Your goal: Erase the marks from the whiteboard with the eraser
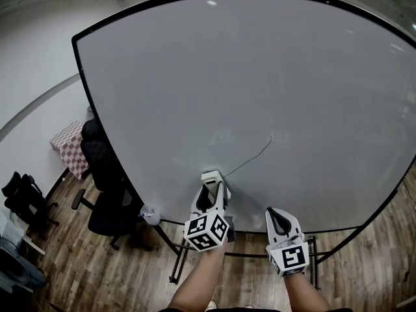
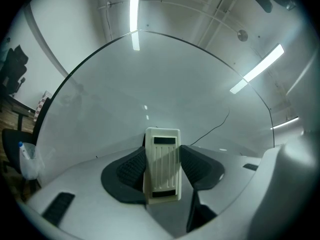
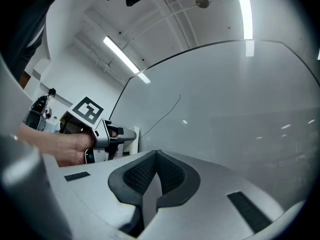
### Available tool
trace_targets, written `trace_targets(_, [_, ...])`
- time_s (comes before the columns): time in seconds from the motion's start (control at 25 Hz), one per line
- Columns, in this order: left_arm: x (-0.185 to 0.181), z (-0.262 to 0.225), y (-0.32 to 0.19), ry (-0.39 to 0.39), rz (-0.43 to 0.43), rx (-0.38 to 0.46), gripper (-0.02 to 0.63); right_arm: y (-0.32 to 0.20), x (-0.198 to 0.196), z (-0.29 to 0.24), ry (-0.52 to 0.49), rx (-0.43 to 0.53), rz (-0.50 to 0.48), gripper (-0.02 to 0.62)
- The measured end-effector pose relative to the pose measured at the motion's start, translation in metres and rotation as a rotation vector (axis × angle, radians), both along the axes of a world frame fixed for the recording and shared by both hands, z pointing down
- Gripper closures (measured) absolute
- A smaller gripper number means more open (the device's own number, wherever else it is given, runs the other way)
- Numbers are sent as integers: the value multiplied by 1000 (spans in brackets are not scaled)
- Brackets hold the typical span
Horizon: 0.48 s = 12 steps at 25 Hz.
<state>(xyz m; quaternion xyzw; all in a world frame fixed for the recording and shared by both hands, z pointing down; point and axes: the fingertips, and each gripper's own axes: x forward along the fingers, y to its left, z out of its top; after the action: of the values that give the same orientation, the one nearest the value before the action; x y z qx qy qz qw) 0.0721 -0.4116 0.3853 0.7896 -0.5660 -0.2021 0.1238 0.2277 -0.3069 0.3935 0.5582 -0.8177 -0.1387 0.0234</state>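
Observation:
A large whiteboard (image 1: 247, 96) fills the head view, with one thin dark curved line (image 1: 255, 156) low at its centre. My left gripper (image 1: 212, 186) is shut on a cream eraser (image 2: 162, 164), whose top end (image 1: 211, 176) sits just below the line's lower end. In the left gripper view the line (image 2: 216, 128) rises to the upper right of the eraser. My right gripper (image 1: 278, 217) hangs lower and to the right, away from the board, jaws shut on nothing (image 3: 156, 180). The right gripper view shows the line (image 3: 167, 113) and the left gripper (image 3: 117, 138).
A black office chair (image 1: 107, 187) stands left of the board's stand, with a checkered table (image 1: 68, 147) behind it. A plastic bag (image 1: 149, 214) hangs at the board's lower left corner. Wooden floor (image 1: 84, 272) lies below. Another dark chair (image 1: 23, 200) sits far left.

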Motion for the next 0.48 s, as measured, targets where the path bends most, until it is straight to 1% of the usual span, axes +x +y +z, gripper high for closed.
trace_targets(0.2, [8,-6,3,-13,-5,13,370,4,8,-5,13,24,-8,577])
trace_targets(0.32, [16,-14,4,-34,-3,37,370,2,15,-3,-6,16,-3,577])
trace_targets(0.48, [29,-26,8,-47,3,70,370,5,18,-10,-6,24,-6,577])
